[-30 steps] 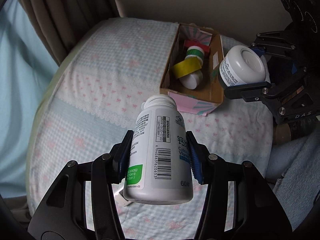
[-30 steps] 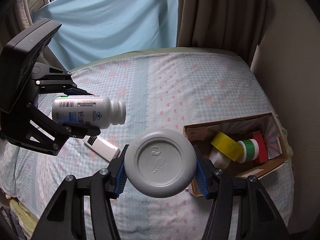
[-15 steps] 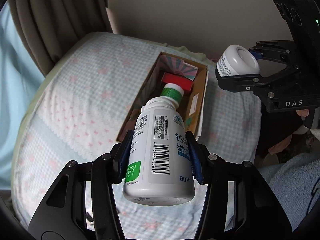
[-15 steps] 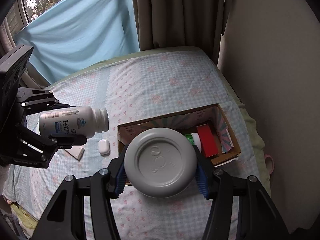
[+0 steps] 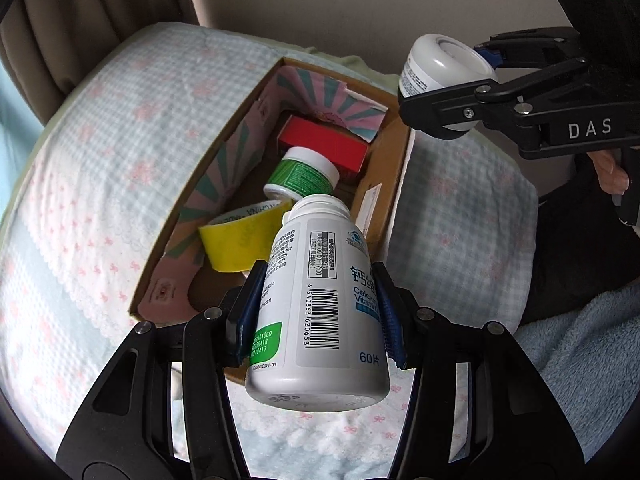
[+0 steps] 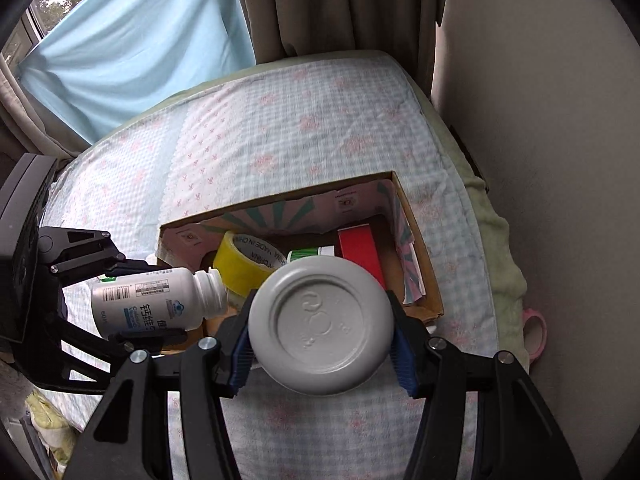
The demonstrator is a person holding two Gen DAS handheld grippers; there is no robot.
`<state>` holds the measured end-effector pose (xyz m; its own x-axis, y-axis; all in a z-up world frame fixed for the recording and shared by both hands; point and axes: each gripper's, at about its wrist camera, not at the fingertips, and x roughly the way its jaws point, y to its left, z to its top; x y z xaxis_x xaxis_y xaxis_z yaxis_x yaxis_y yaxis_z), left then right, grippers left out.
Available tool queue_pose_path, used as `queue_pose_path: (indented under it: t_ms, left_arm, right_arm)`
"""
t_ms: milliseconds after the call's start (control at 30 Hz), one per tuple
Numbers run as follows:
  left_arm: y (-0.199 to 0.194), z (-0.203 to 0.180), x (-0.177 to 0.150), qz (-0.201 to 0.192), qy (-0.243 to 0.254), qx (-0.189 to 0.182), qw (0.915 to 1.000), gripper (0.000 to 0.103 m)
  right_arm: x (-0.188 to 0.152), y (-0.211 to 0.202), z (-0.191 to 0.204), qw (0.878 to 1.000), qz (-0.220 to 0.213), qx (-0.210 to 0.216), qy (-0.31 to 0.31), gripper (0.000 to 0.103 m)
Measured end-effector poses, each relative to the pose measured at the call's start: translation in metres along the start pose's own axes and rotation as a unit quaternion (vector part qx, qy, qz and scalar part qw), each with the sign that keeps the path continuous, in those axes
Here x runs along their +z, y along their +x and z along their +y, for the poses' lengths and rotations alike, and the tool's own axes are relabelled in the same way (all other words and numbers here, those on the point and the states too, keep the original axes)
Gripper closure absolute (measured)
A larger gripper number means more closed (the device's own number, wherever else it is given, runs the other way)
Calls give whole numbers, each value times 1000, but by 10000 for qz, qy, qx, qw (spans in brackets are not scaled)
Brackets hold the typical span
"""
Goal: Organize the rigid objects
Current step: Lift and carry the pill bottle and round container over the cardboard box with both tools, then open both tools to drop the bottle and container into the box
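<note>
My left gripper (image 5: 318, 312) is shut on a white vitamin bottle (image 5: 320, 300) with a barcode label, neck pointing away, held over the near end of an open cardboard box (image 5: 400, 184). The same bottle (image 6: 156, 300) shows at the left of the right wrist view. My right gripper (image 6: 322, 326) is shut on a white round jar (image 6: 320, 326), its grey base facing the camera, above the box (image 6: 424, 248). That jar (image 5: 444, 68) also hangs past the box's far right corner. Inside lie a yellow tape roll (image 5: 240, 240), a green-labelled bottle (image 5: 300, 176) and a red box (image 5: 324, 146).
The box sits on a bed with a blue-and-pink checked sheet (image 6: 280, 128). Curtains (image 6: 340, 4) and a wall (image 6: 540, 120) stand behind it. A fluffy blue blanket (image 5: 568, 360) lies at the right. A pink object (image 6: 534, 330) sits beyond the bed's right edge.
Both grippers have travelled across the bed toward the cardboard box and dropped lower, each still holding its container. The box now lies directly beneath them and looks larger.
</note>
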<state>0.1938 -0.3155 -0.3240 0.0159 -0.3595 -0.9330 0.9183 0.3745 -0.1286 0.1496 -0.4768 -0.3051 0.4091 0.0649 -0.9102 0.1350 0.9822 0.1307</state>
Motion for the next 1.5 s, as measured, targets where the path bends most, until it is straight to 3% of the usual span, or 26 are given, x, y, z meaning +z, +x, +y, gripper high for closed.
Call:
queue_pose_path:
  t_ms: [267,500,600,633,667,700,733,1067,1500]
  left_arm:
    - [44,-3,-3,230,320,-64,9992,56]
    - [52,0,2,237,465,-114,9986,56]
    - [56,-2,4,420,554,101,9975,55]
    - [57,-3,6,470,587,198,9970,49]
    - [56,-4,6,479,617,226,9967,20]
    - [55,-4,6,462,634,209,9967,1]
    - [51,-4,6,390,629,169,9971,0]
    - [47,8,4,353,377,172,9985,0]
    - [16,-11,-8,402,336,158,9985,0]
  right_arm:
    - [-3,53,-17,9987,303,281,291,50]
    - [0,77,-19,9970,470,415,461,50]
    - [2,83,-23,9940,573,568,744,50]
    - [2,86,-25,9920,631,667,862,47]
    - [3,87,-27,9901,650,790,960,29]
    - [4,86,-29,9889,633,864,1035,15]
    - [5,83,-29,9888,549,889,1069,0]
    - [8,74,-33,9885,403,808,1209,0]
    - [2,42,-25,9880,252,821,1285,0]
